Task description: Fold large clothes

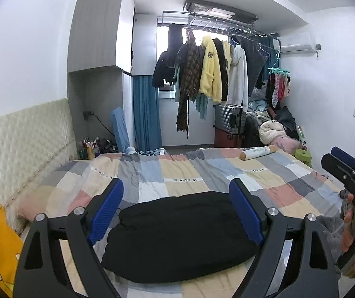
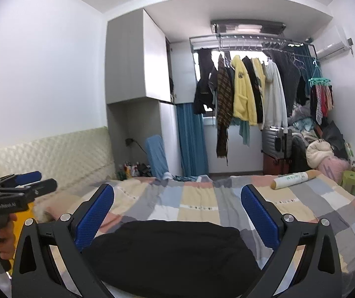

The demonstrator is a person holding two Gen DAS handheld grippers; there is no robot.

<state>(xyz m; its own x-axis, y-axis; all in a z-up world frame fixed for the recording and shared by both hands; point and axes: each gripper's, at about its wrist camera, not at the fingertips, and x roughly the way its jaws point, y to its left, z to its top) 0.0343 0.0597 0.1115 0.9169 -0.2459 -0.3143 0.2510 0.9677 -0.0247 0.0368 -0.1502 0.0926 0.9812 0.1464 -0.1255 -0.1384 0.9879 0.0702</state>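
Bedding in soft squares of pink, blue, grey and cream is covering the bed [image 1: 177,173], and a black garment [image 1: 177,233] is lying on it in a neat folded bundle, near the front edge. Both tools are hanging in the air above the bed and pointing across the room. The left gripper [image 1: 176,211] is keeping its blue fingers [image 1: 108,208] wide apart, holding nothing, with the black bundle showing below and between them. The right gripper [image 2: 177,213] is also spreading its blue fingers [image 2: 259,216] wide and holding nothing. A hand [image 1: 351,228] is gripping the right tool at the right edge of the left camera's view. A rolled tube [image 1: 258,152] is resting on the far side of the bed. A padded cream headboard [image 1: 23,144] is running along the white wall on the left. At the far end, many clothes are hanging from a drying rack [image 1: 217,24] by the bright window, with a yellow jacket [image 1: 210,69] in the middle. A blue curtain [image 1: 145,111] is hanging beside a tall grey cupboard [image 1: 100,24]. A silver suitcase [image 1: 229,119] is standing under the clothes, next to a big pile of soft things in the corner. An air conditioner [image 1: 297,43] is sitting high on the right wall.
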